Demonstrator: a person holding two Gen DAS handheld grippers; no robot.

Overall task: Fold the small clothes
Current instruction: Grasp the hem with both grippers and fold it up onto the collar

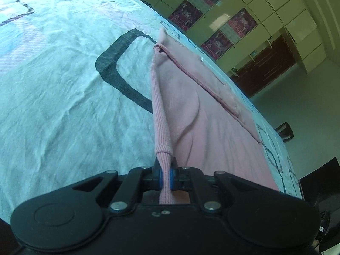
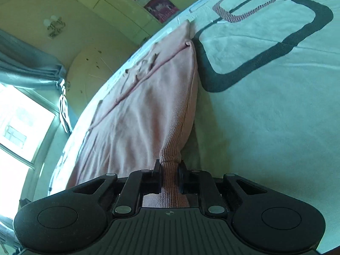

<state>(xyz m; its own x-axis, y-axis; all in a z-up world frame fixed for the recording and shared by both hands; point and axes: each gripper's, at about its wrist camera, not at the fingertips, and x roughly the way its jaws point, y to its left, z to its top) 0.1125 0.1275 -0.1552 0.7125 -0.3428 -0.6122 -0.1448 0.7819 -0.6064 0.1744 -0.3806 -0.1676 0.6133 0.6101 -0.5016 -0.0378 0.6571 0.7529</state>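
A pink knit garment [image 1: 191, 110] lies stretched out on the bed, its ribbed hem raised toward me. My left gripper [image 1: 165, 165] is shut on the ribbed hem at one corner. In the right wrist view the same pink garment [image 2: 138, 114] runs away from me, with a seam and small print near its far end. My right gripper [image 2: 169, 167] is shut on the ribbed hem at the other corner. The hem is pulled taut and lifted slightly off the sheet between the two grippers.
The bed sheet [image 1: 53, 85] is pale blue-white with dark rounded-square outlines [image 2: 265, 42]. Cabinets with posters [image 1: 233, 10] stand beyond the bed edge. A window with a grey curtain [image 2: 25, 106] is at the left in the right wrist view. A dark chair [image 1: 284, 130] stands by the bed.
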